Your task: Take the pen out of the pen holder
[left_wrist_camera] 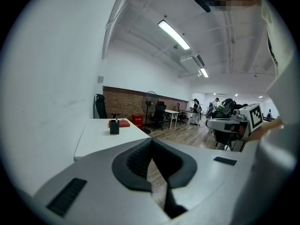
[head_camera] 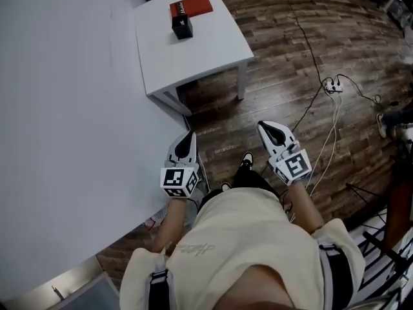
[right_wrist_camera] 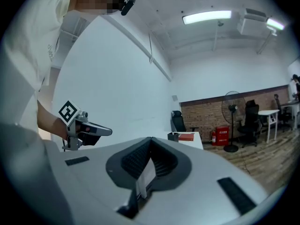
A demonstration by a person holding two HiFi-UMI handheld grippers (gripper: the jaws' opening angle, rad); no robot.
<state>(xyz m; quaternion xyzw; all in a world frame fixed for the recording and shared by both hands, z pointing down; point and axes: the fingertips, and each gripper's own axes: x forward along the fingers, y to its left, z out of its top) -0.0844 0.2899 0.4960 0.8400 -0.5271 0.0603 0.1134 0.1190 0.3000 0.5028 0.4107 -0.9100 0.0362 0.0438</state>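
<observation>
Beside the white wall, on a small white table, the black pen holder stands just beside a red book; any pen in it is too small to tell. Well short of that table, over the wooden floor, the left gripper has its jaws pressed together on nothing. The right gripper is the same.

A dark wood-plank floor fills the head view from 12 to 4 o'clock. A plain white wall runs along 9 o'clock. A small square white worktop on white legs stands against it at 12 o'clock. A white power strip with trailing cables lies at 2 o'clock. Farther off are a red brick wall, a black pedestal fan and lit ceiling strip lights.
</observation>
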